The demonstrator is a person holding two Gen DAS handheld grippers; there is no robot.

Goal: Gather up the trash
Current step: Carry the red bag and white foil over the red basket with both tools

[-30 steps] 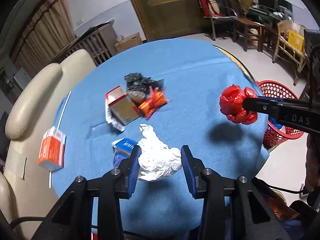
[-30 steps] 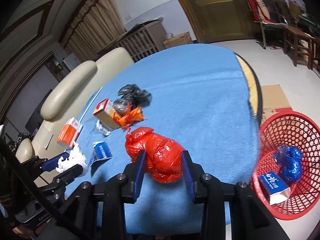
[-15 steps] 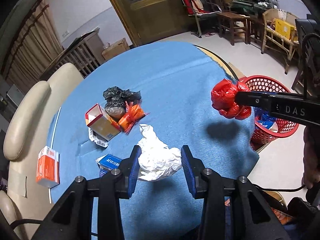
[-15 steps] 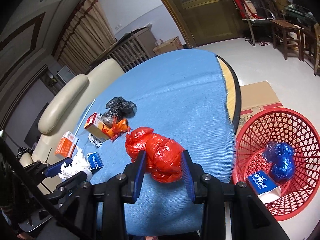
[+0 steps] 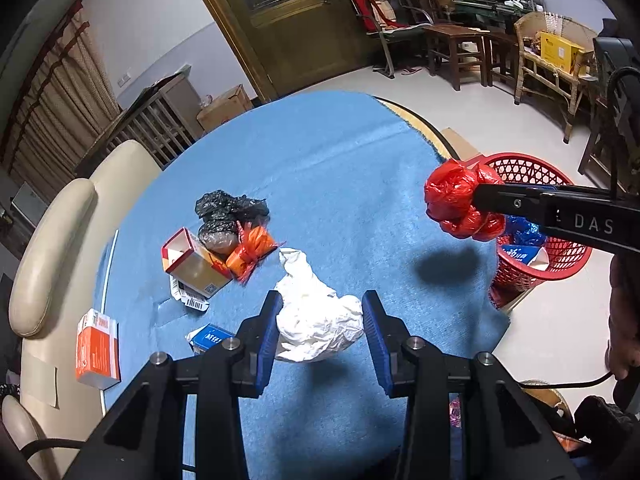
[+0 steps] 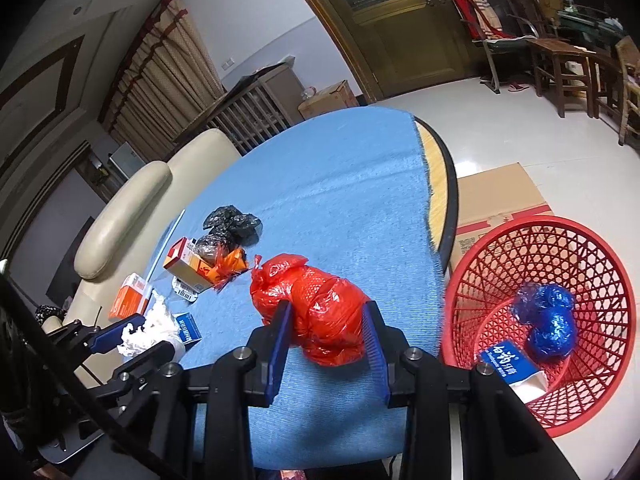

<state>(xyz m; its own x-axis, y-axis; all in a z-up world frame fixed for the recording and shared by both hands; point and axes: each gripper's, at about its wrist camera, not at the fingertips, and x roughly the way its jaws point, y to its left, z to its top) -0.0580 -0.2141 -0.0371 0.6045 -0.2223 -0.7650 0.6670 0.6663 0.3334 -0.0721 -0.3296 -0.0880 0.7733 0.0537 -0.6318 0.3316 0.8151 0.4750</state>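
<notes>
the right gripper (image 6: 326,340), clamping the red bag (image 6: 320,312), is hanging nearer the red basket (image 6: 560,240) than the left gripper (image 5: 320,328), which is pinching white paper (image 5: 316,324).

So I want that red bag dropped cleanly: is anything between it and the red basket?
Nothing visible is. The right hand-held gripper holds the red bag above the blue table's edge; the red basket stands open on the floor beside it, with only a blue bag and carton inside.

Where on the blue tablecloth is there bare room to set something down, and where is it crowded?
Bare: the far half of the tablecloth beyond the black bag, and the strip toward the red basket. Crowded: the cluster around the open carton and orange wrapper.
</notes>
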